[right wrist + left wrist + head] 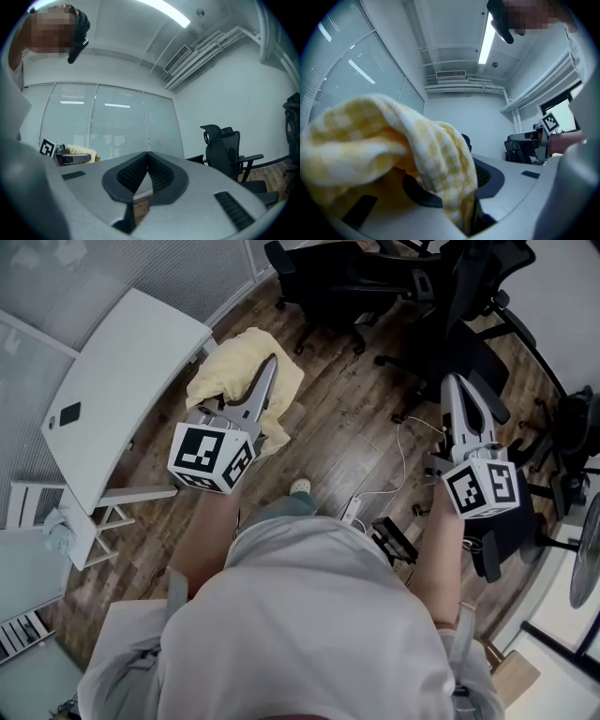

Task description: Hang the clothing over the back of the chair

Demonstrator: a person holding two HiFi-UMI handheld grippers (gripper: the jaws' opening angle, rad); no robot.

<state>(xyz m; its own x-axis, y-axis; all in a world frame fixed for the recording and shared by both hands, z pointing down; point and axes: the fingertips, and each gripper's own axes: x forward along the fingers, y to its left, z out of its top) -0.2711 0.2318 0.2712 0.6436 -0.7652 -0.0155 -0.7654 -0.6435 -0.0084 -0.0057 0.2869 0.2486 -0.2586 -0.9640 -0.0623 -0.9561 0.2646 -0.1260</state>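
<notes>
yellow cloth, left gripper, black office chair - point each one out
yellow cloth (225,371), head view, on its upper fold
left gripper (272,362), head view, at its tips, closed on the cloth
black office chair (224,151), right gripper view, on its backrest

The space straight ahead of the left gripper (270,367) jaws is taken up by the yellow cloth (225,367) draped over them, and the white desk (122,371) is met close on their left. Between the two pairs of jaws a strip of wooden floor (347,427) is left open, crossed by a white cable (401,451) and a power strip (354,512). Ahead and to the right of the closed right gripper (454,382) jaws, passage is barred by black office chairs (469,334).
</notes>
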